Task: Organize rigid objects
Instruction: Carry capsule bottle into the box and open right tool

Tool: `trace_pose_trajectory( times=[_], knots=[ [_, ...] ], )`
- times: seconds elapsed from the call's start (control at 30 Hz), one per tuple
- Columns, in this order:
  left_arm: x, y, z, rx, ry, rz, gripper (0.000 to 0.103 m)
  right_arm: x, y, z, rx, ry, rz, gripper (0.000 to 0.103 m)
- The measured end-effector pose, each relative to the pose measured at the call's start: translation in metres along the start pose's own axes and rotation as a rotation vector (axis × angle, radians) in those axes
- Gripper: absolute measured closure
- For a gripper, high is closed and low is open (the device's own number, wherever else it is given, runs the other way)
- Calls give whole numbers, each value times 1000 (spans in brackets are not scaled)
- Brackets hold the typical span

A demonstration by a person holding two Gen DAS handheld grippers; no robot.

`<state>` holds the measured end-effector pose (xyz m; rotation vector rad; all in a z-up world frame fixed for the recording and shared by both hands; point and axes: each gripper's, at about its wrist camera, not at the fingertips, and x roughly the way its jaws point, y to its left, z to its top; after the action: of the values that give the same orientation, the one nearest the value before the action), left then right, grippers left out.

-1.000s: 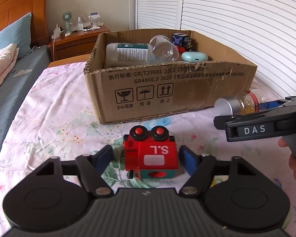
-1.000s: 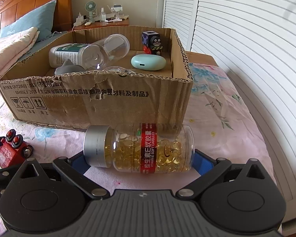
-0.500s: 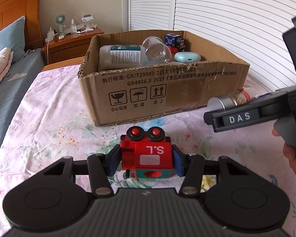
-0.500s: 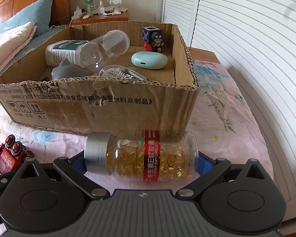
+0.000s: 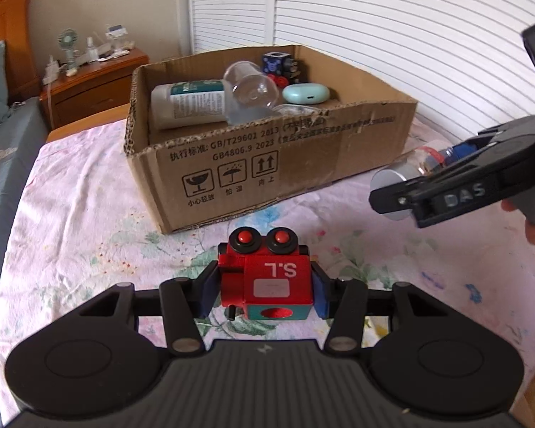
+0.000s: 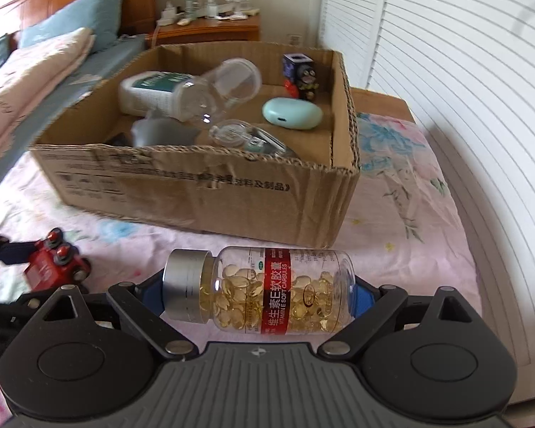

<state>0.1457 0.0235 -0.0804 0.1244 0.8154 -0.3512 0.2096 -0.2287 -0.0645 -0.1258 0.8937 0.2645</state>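
My left gripper (image 5: pixel 265 287) is shut on a red toy train (image 5: pixel 267 278) marked "S.L", held just above the floral bedsheet in front of the cardboard box (image 5: pixel 267 164). My right gripper (image 6: pixel 258 292) is shut on a clear vitamin E capsule bottle (image 6: pixel 260 290) with a silver cap, held sideways and lifted near the box's front right corner (image 6: pixel 339 207). The right gripper and bottle also show at the right of the left wrist view (image 5: pixel 396 187). The train shows at the left of the right wrist view (image 6: pixel 53 264).
The box holds a white bottle (image 5: pixel 185 105), a clear jar (image 5: pixel 251 87), a mint case (image 5: pixel 305 93), a dark cube toy (image 5: pixel 280 66) and a grey item (image 6: pixel 160 133). A wooden nightstand (image 5: pixel 96 85) stands behind. White shutters line the right side.
The left gripper closed on the red train and lifted it slightly. The right gripper raised the capsule bottle off the sheet and tilted toward the box.
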Motion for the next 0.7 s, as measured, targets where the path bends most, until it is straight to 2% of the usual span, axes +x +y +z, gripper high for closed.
trace_pose_trajectory(
  times=[0.13, 0.3, 0.4, 0.53, 0.6, 0.67, 0.7],
  knots=[
    [-13, 4, 9, 40, -7, -5, 53, -28, -1, 12, -30, -40, 27, 7],
    [-33, 9, 27, 78, -24, -15, 53, -53, -2, 43, -51, -129, 44, 7],
    [-44, 14, 41, 91, -51, -13, 53, -44, -2, 63, -57, -147, 34, 7],
    [-50, 22, 61, 88, -80, -6, 53, -16, -4, 81, -42, -128, 6, 7],
    [-50, 26, 71, 91, -99, 3, 53, -5, -5, 84, -30, -123, -7, 6],
    [-47, 30, 81, 92, -113, 23, 53, -4, -5, 82, -11, -141, -25, 0],
    [-44, 32, 86, 92, -117, 26, 53, -6, -5, 80, -3, -154, -19, 0]
  ],
)
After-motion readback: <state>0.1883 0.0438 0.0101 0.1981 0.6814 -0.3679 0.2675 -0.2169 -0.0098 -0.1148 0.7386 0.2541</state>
